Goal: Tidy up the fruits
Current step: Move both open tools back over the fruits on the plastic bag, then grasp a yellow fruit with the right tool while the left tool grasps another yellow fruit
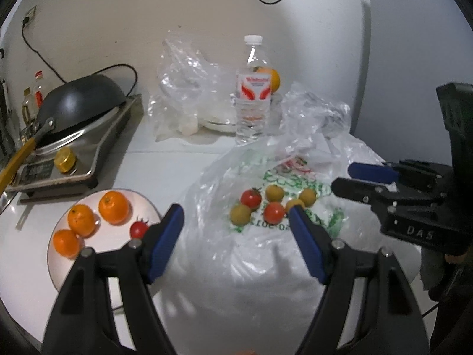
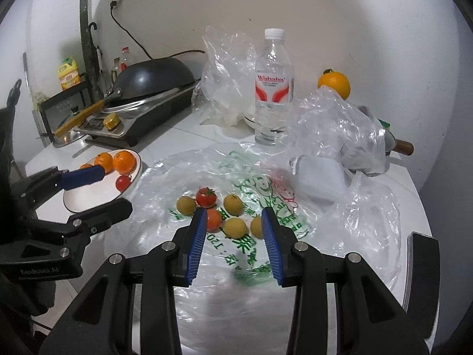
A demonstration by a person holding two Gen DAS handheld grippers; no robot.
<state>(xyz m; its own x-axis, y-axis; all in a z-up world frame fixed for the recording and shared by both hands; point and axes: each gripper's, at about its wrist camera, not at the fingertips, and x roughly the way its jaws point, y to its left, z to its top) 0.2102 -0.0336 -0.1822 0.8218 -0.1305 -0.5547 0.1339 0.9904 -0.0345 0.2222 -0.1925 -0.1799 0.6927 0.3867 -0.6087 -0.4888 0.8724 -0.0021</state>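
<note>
- The small fruits lie in a little bunch on a flat plastic bag [image 2: 266,177] in the middle of the white surface [image 1: 165,162] — two red tomatoes and four yellow-green round fruits.
- One red tomato [image 2: 206,197] sits at the far side of the bunch; the other red tomato [image 2: 213,219] is nearer, just beside the left finger of the right gripper [image 2: 233,217].
- The yellow-green fruits [image 2: 235,227] lie close together, some touching each other.
- A white plate [image 1: 118,236] at the left holds three oranges [image 1: 114,207] and one small tomato [image 1: 139,229]. One more big orange [image 2: 334,84] sits far back on the right, behind crumpled plastic.
- The right gripper's fingers are partly open and hold nothing. They hang over the near side of the bunch.
- The left gripper [image 1: 235,211] has its fingers spread wide and empty too, between the plate and the bunch.
- I think the tomatoes are light, smooth and soft — a hard squeeze could burst the skin. Best to pinch one gently across its round middle.
- The yellow-green fruits look a bit firmer, but they are round and could roll away or slip out.
- The bag under them is thin and slippery. A finger could catch it and drag the whole bunch, so come down from above onto one fruit that has room on both sides.
</note>
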